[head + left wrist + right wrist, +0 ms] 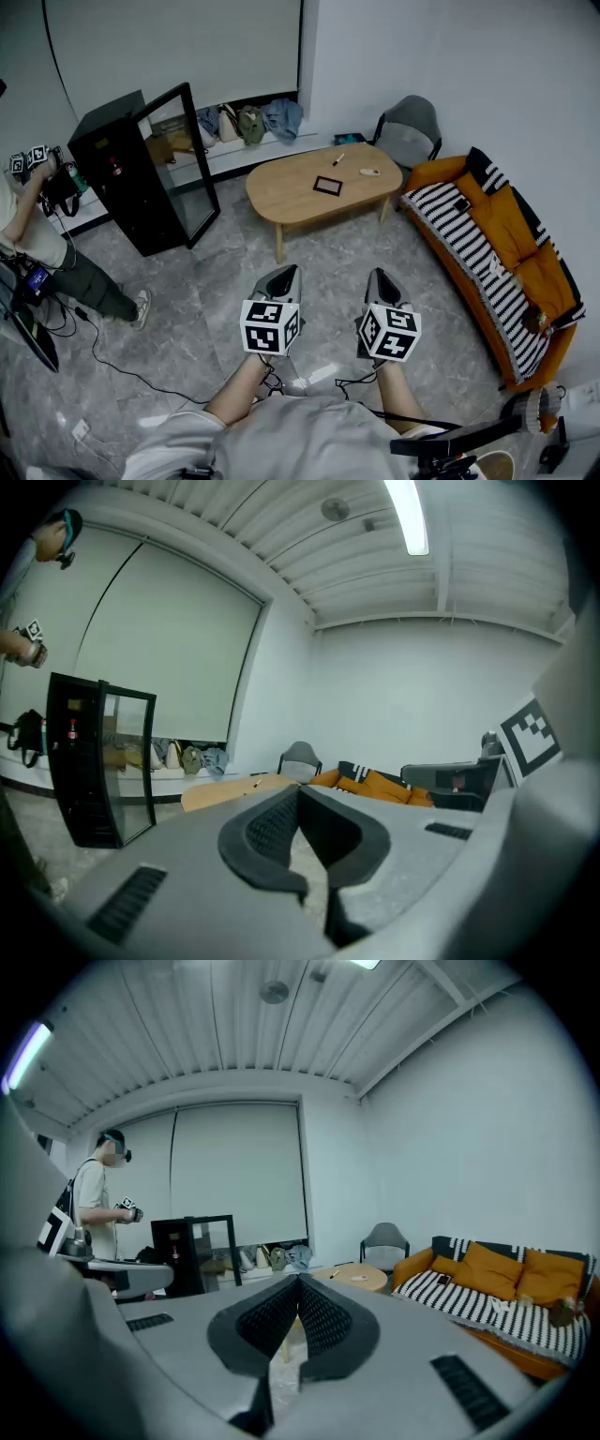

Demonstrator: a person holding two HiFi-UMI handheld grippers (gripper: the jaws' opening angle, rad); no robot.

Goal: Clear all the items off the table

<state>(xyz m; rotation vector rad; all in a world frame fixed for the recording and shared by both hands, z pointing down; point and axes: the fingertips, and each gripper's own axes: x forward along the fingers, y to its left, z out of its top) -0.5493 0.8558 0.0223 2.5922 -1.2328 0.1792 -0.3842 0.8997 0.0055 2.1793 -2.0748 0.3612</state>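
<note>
A light wooden oval table stands ahead of me on the grey floor. On it lie a dark flat framed rectangle, a small pen-like object and a small white item. My left gripper and right gripper hover side by side over the floor, well short of the table's near edge. Both are shut with nothing between their jaws. The table shows low and far beyond the left gripper, and the table also sits past the right gripper.
A black glass-door cabinet stands left of the table. An orange sofa with a striped blanket lines the right wall, with a grey chair behind the table. A person stands at far left. Cables trail on the floor.
</note>
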